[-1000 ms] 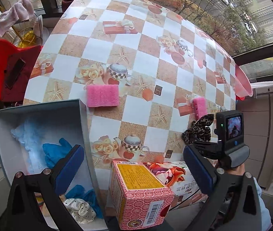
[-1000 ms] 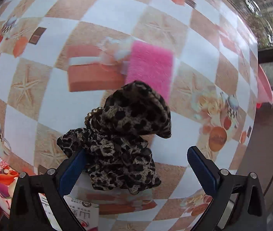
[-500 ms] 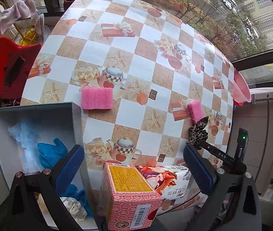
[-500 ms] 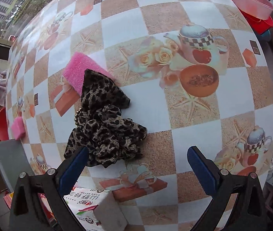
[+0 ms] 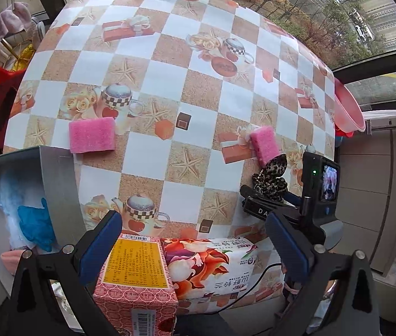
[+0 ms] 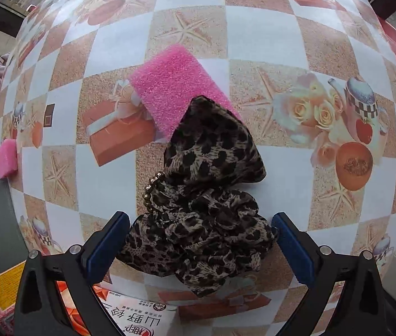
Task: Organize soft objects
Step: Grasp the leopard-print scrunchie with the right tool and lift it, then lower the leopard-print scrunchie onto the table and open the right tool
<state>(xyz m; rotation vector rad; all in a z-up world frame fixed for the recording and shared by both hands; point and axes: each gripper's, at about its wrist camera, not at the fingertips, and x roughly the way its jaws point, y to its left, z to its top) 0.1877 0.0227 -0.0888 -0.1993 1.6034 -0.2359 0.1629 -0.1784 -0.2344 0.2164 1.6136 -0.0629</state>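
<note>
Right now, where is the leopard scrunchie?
In the right wrist view the leopard scrunchie lies on the table between the open right gripper's fingers, its far end overlapping a pink sponge.

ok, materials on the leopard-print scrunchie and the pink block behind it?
Leopard-print scrunchie: thin woven fabric, probably chiffon or satin; it gathers in soft ruffles with a slight sheen, and a beaded strand runs along one edge. Pink sponge: open-cell foam, matte; coarse pitted surface, clean cut edges.
</note>
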